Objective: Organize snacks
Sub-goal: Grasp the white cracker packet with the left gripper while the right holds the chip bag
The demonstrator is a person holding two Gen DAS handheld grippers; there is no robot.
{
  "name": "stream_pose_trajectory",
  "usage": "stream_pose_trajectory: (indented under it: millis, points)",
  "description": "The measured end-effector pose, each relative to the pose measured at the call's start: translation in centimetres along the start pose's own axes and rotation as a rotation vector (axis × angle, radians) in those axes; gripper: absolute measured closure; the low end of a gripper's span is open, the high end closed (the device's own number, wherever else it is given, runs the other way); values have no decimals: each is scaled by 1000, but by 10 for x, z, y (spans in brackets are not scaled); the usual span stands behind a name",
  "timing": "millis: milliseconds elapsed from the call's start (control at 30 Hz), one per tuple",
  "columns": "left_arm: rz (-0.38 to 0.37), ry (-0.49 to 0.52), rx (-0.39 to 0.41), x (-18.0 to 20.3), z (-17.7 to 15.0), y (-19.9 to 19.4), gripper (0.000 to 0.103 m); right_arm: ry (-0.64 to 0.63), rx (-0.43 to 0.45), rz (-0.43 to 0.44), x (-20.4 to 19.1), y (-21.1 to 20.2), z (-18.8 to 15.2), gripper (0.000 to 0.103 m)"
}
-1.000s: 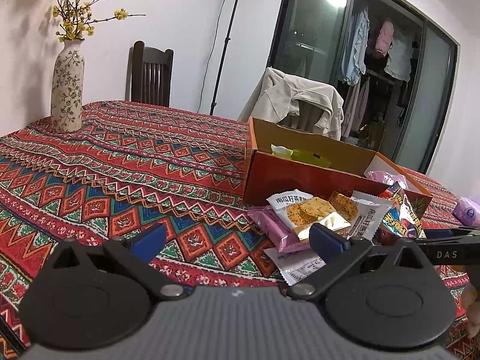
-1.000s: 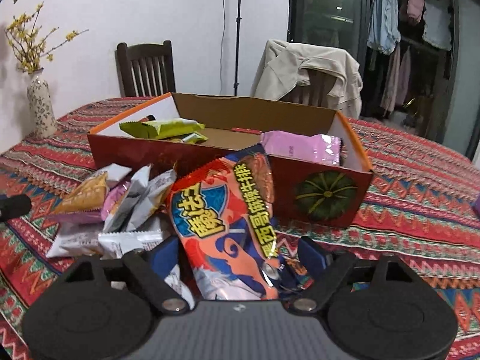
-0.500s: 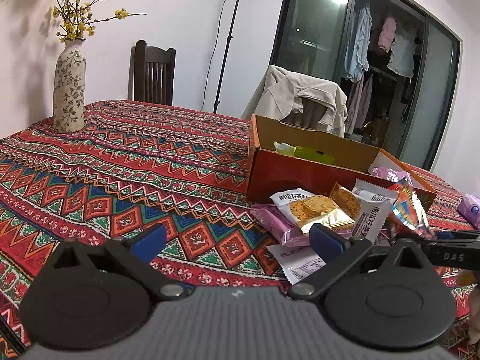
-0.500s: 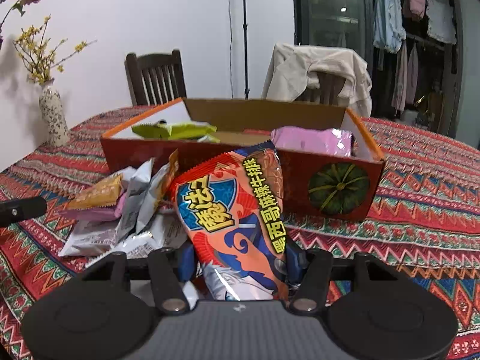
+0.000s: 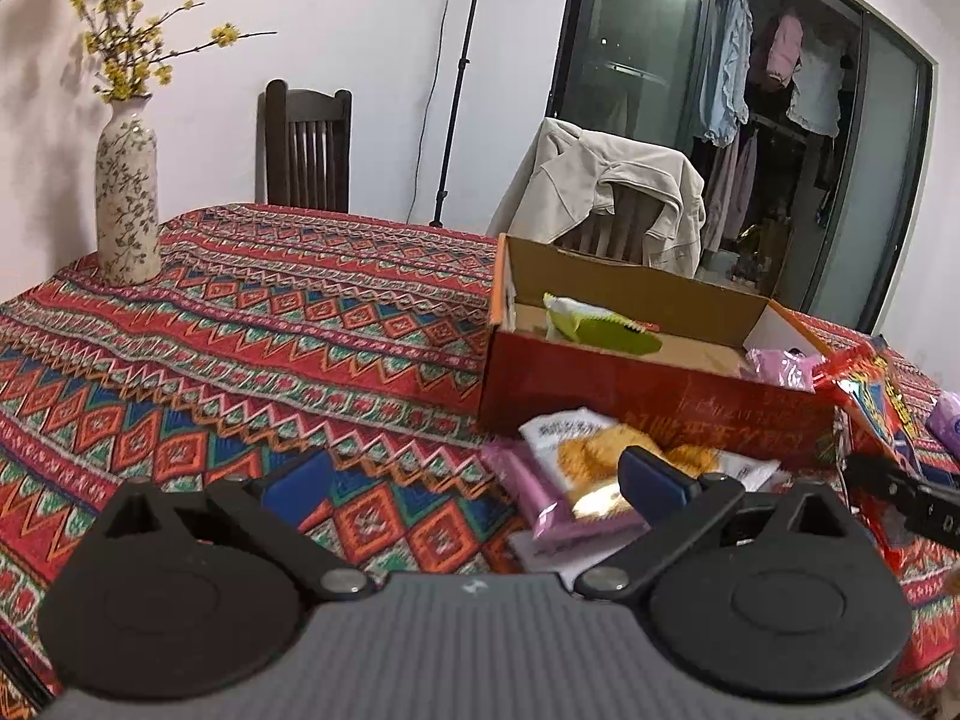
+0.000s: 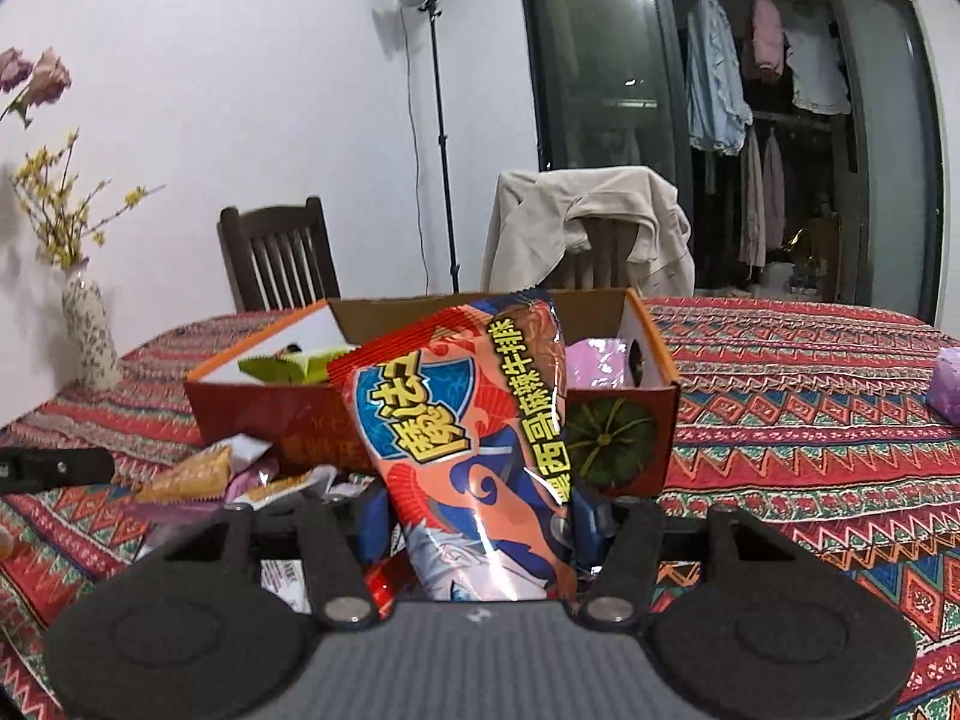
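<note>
In the right wrist view, the right gripper [image 6: 474, 516] is grasping a red packet [image 6: 474, 438] by its lower end, jaws clenched on it, having just been closing. The packet is standing upright in front of the box [image 6: 612, 438], clear of the pile [image 6: 240, 480]. To do this well, I judge it should be carried over the near wall before releasing, aiming for the bare floor between the green packet [image 6: 294, 366] and pink packet [image 6: 594, 360] inside. In the left wrist view, the left gripper [image 5: 474, 480] is hovering with jaws released and nothing between them, near the pile [image 5: 576, 468] in front of the box [image 5: 600, 384]. The vase [image 5: 127, 204] is standing well left of the box, out of the way.
</note>
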State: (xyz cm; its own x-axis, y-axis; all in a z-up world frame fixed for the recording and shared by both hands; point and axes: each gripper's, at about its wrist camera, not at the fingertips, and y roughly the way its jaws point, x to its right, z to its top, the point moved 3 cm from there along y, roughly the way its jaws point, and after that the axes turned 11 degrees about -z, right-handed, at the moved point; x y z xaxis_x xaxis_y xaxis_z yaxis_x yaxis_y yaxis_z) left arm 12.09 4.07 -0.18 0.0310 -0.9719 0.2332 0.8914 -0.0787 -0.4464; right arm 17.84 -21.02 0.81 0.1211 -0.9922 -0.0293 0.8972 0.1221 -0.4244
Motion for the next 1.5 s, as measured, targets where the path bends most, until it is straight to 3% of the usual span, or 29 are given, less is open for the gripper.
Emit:
stream_pose_trajectory:
  millis: [333,633,733,800,900,1067,1500]
  points:
    - [7,8,-71,32,15,42,0,49,32,-19,10,-4,2,47]
    - [36,59,-125,54,5,70,1,59,36,-22,12,-5,1,47]
    - [47,42,-145,52,2,73,13,59,34,-18,12,-6,-1,47]
    - [21,16,-159,48,2,74,33,60,31,-18,12,-5,0,47]
    - [13,-3,-156,45,1,72,41,63,28,-22,13,-3,0,47]
    - [-2,-33,-140,37,0,64,49,67,31,-17,13,-4,1,47]
    - [-25,-16,-58,37,6,26,50,86,67,-14,15,-6,0,47]
